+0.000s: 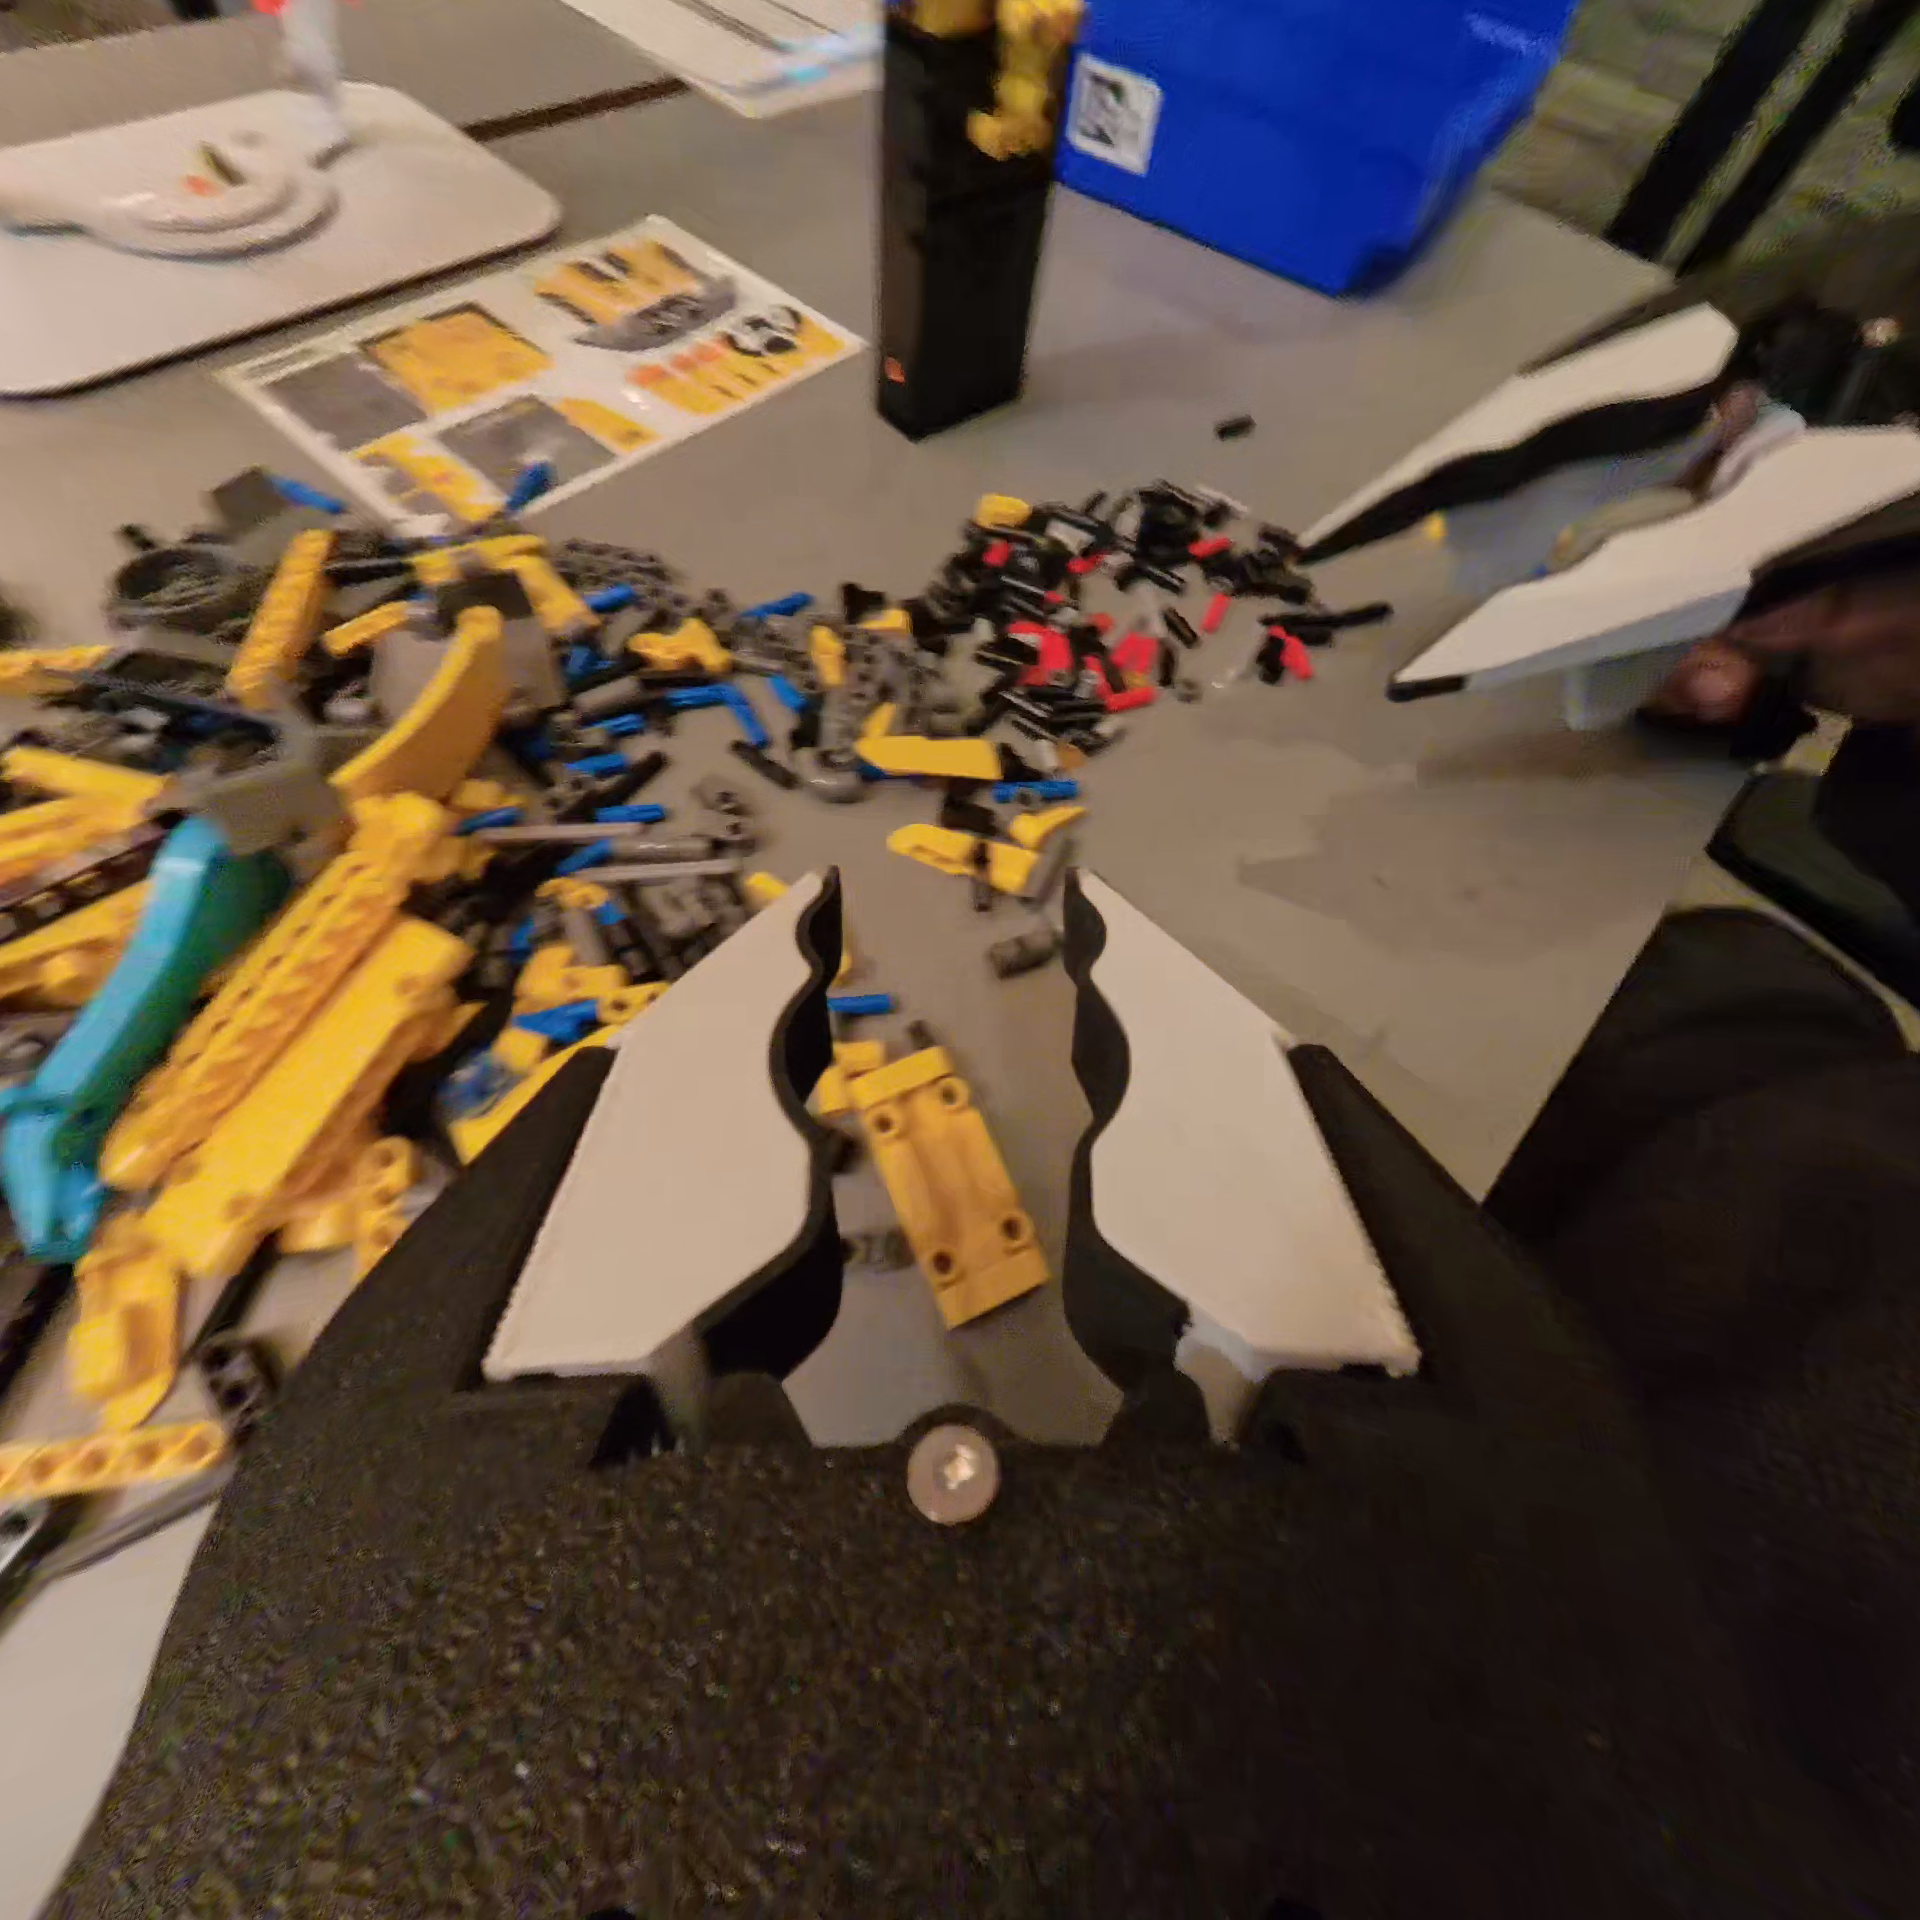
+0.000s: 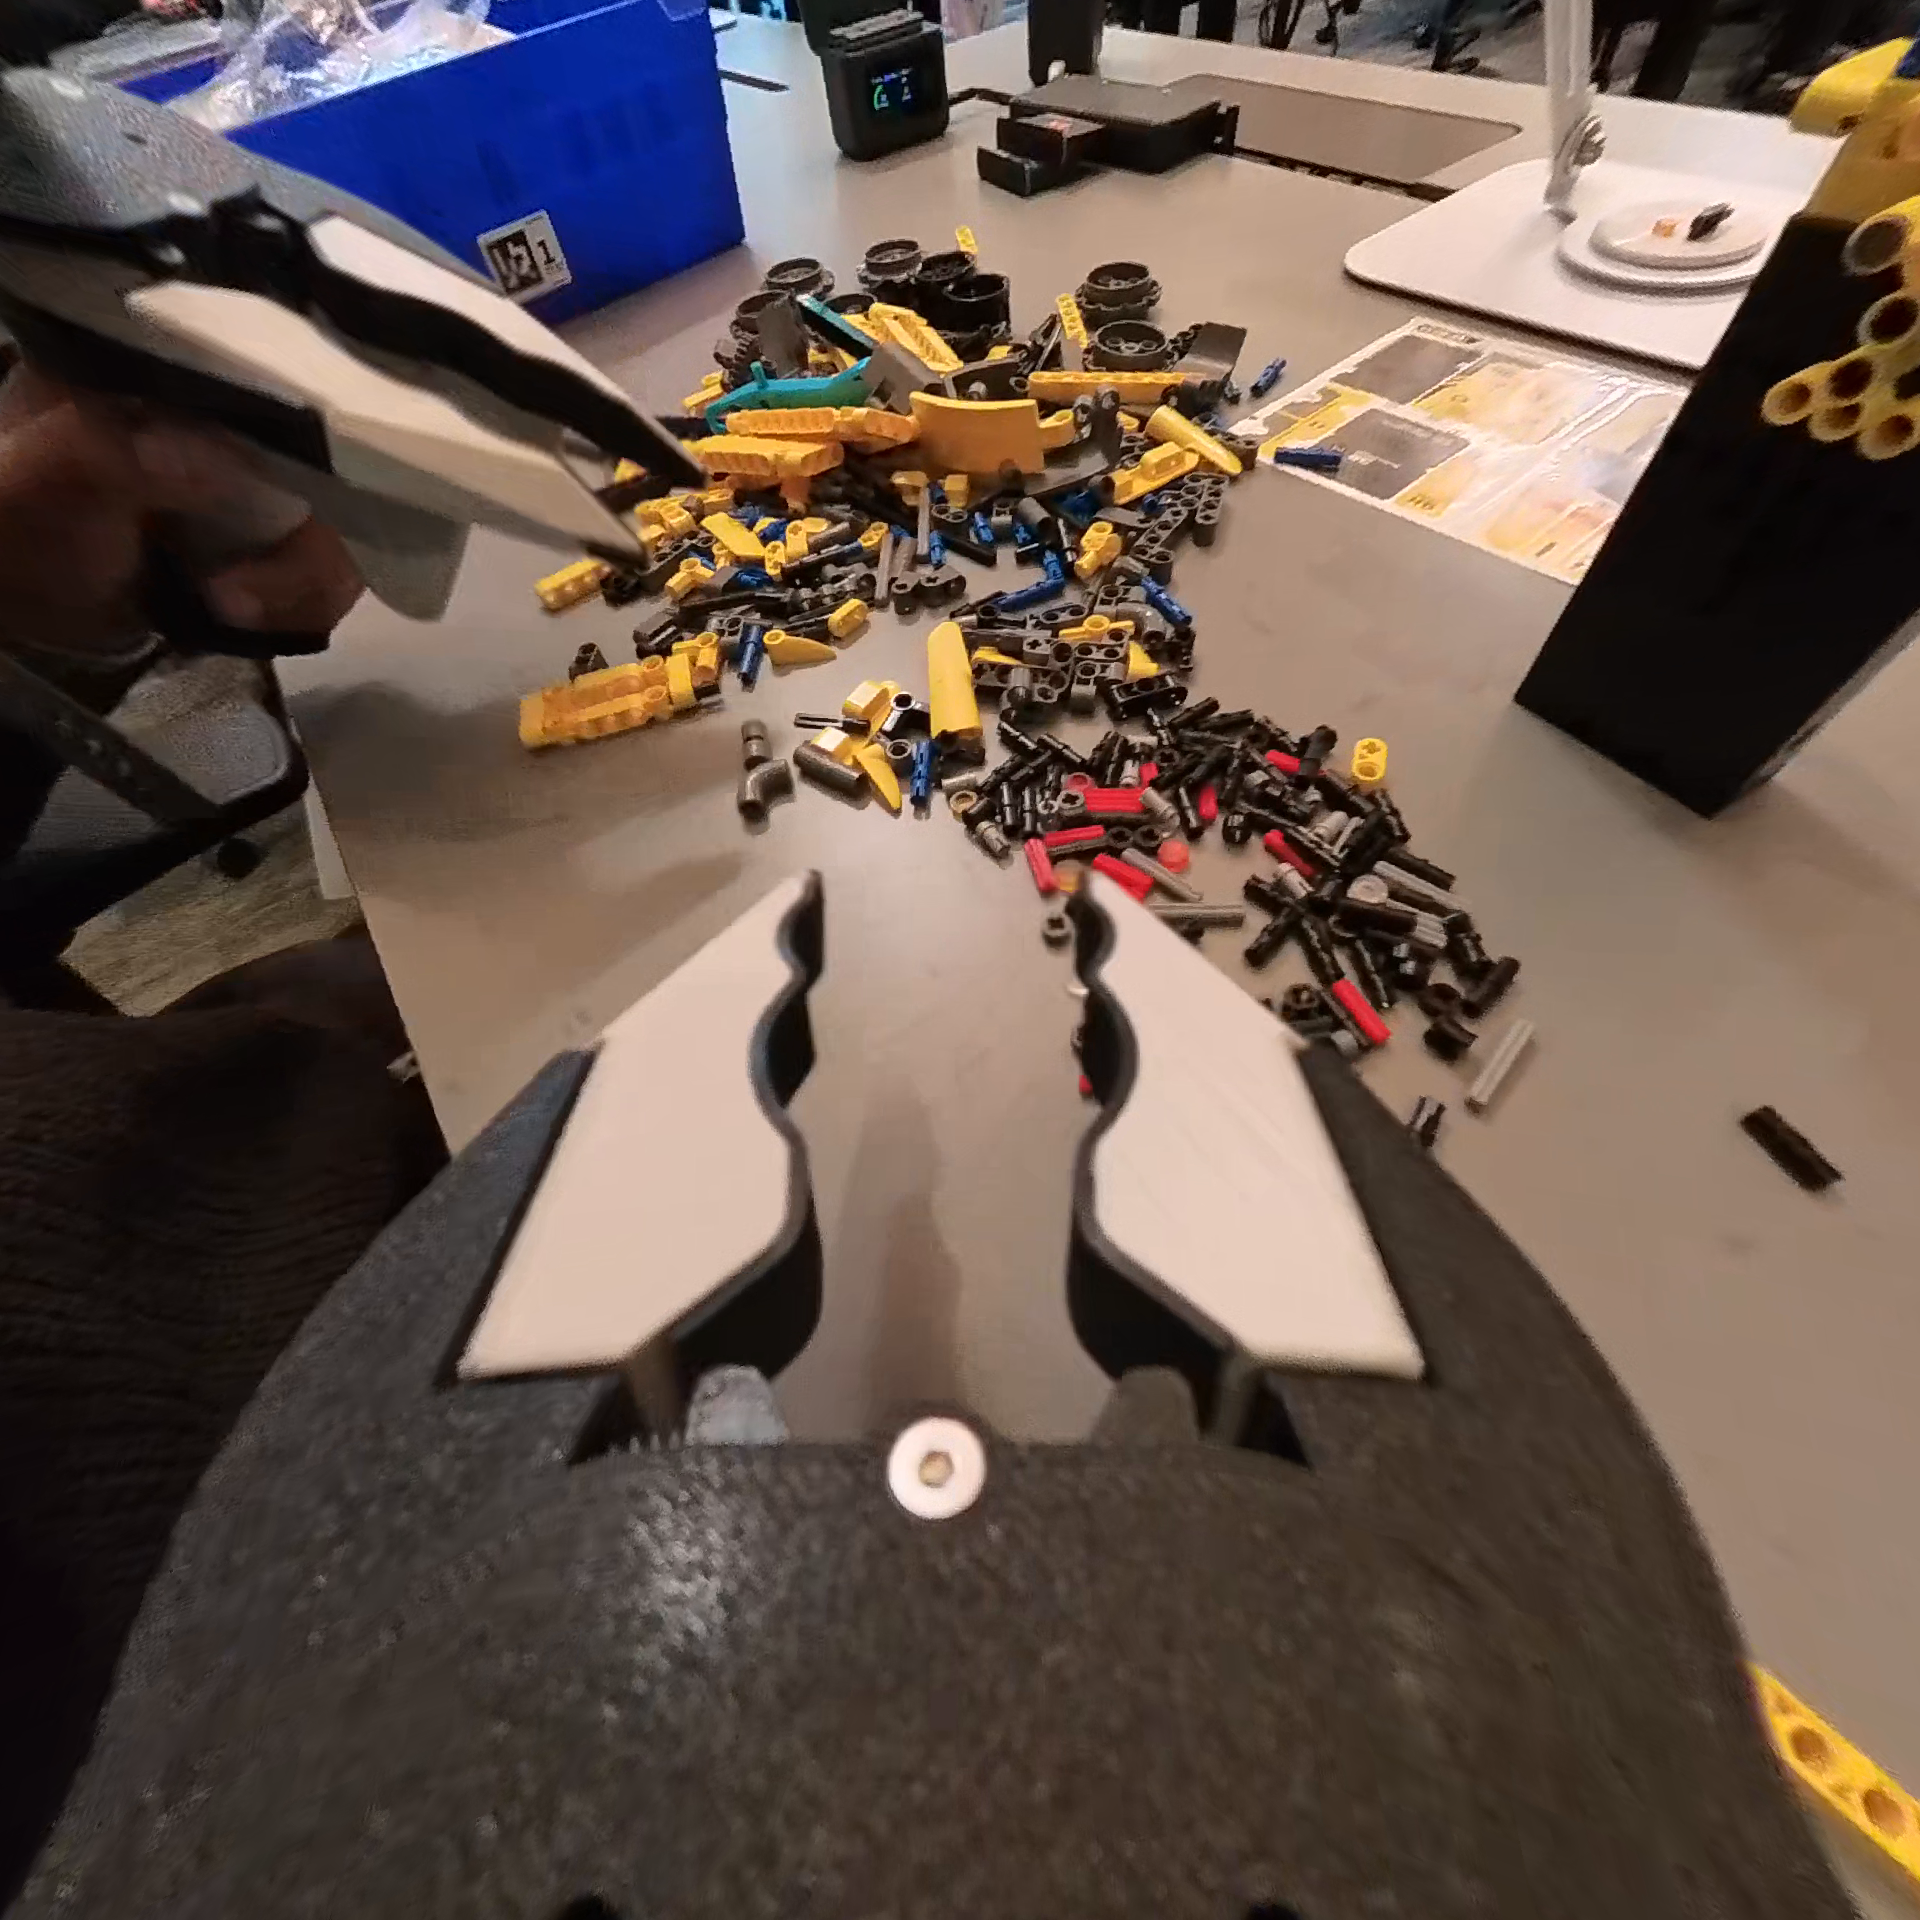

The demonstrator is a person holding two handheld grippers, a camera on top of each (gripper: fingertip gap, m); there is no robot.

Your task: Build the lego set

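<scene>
Both of our grippers stand apart-fingered and hold nothing. Our left gripper point(image 1: 951, 894) hovers over a flat yellow plate piece point(image 1: 951, 1184) at the near edge of the yellow-and-blue brick heap point(image 2: 935, 468). Our right gripper point(image 2: 945, 899) hangs above bare grey table point(image 2: 623, 883), just beside the black-and-red pin scatter point(image 2: 1247, 852). Farther off stand a black box point(image 1: 956, 229), an instruction sheet point(image 1: 540, 364) and a blue bin point(image 2: 540, 145).

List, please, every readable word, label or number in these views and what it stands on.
I won't quote writing; these bear it:
White sticker on the blue bin: legible print beside a marker pattern.
Printed sheet: too blurred.
Small screen: too small.
</scene>
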